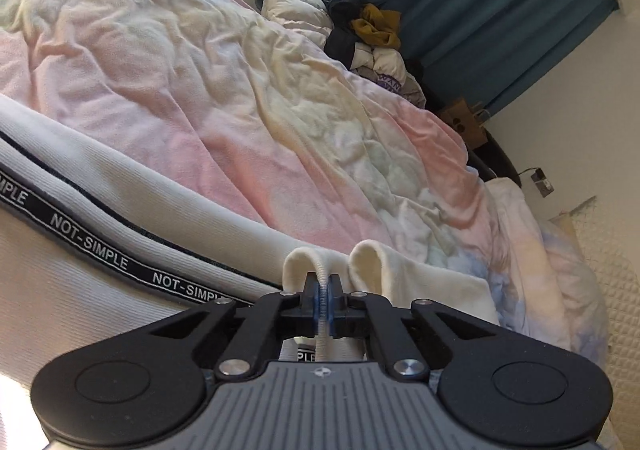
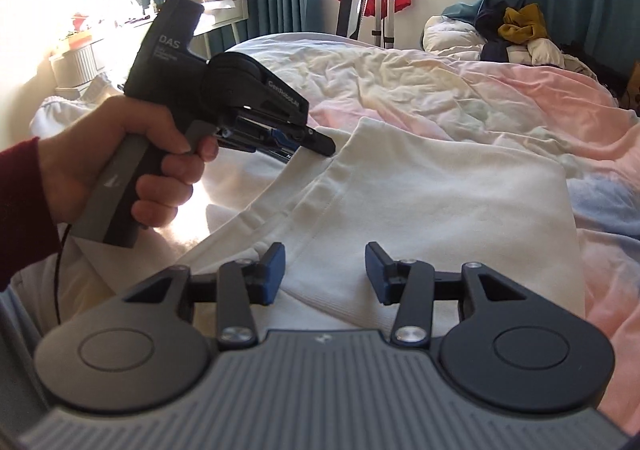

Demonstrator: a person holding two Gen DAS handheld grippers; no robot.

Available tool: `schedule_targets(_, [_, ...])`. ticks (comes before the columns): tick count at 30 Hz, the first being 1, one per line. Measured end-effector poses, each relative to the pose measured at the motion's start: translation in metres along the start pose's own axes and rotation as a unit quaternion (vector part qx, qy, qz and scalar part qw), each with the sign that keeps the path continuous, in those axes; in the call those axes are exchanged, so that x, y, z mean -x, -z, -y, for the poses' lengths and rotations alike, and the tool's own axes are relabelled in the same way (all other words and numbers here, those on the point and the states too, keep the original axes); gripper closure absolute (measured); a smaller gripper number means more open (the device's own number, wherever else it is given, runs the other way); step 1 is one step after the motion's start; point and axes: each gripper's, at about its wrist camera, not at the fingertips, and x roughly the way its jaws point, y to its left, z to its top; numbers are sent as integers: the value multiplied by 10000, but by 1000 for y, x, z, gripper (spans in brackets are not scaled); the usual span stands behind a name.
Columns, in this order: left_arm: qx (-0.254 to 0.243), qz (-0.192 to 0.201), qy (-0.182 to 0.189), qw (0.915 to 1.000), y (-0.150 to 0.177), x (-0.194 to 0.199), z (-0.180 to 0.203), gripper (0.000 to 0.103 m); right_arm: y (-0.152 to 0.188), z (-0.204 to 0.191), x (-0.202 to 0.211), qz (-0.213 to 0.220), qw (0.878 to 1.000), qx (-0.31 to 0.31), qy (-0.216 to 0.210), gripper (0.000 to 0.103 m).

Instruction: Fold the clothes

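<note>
Inspector A: Left gripper is clamping the cream garment's edge, upper left of the right view.

Inspector B: Right gripper is standing open and empty over its near hem, lower centre; garment is running away toward upper left.

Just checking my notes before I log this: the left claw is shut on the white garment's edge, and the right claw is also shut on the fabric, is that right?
Not quite. The left claw is indeed shut on the white garment, but the right claw is open: its jaws stand apart above the fabric, gripping nothing. The right wrist view shows this.
</note>
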Motion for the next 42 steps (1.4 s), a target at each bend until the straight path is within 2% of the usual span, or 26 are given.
schedule_targets(2, [-40,216,-51,9997,-6,10,1,99,0,-1,-1,83,9999,16,-54,56])
schedule_targets(6, [-18,72,-30,10000,-5,1,-9,99,-3,-10,5,341,9988,219,-287,56])
schedule_targets(9, [-43,54,1,10000,1,2,-13,95,-4,-16,6,314,9980,416,-358,56])
schedule_targets(11, [60,182,87,9998,1,13,-11,81,-3,-20,7,252,9978,537,-284,56])
schedule_targets(15, [219,498,364,9979,3,44,-3,65,-1,-17,11,212,9985,441,-240,56])
schedule_targets(17, [257,595,385,9972,9,59,3,57,-1,-15,13,204,9990,334,-231,56])
schedule_targets(23, [196,409,500,9977,25,75,11,55,-1,-4,5,62,9989,-200,-431,53])
schedule_targets(27, [102,209,641,9977,30,66,16,55,-3,-4,13,177,9952,-491,-832,52])
schedule_targets(28, [68,160,677,9976,32,64,17,55,-2,-7,16,206,9941,-492,-946,50])
schedule_targets(29, [35,112,710,9974,33,61,18,55,-2,-11,18,213,9936,-468,-1004,44])
schedule_targets(30, [14,88,708,9975,34,61,19,55,-2,-16,18,158,9950,-377,-907,38])
schedule_targets(32, [10,46,713,9974,34,58,17,55,0,-27,15,28,9982,-216,-568,38])
schedule_targets(34, [25,15,745,9972,34,55,15,54,3,-36,11,-11,9989,30,-475,38])
schedule_targets(38, [87,-79,754,9971,31,48,10,53,3,-43,0,-270,9977,158,-606,38])
schedule_targets(41, [152,-114,840,9963,29,46,8,50,2,-33,0,-362,9965,-237,-715,41])
schedule_targets(42, [175,-117,889,9958,29,46,8,50,2,-29,-1,-392,9957,-369,-751,46])
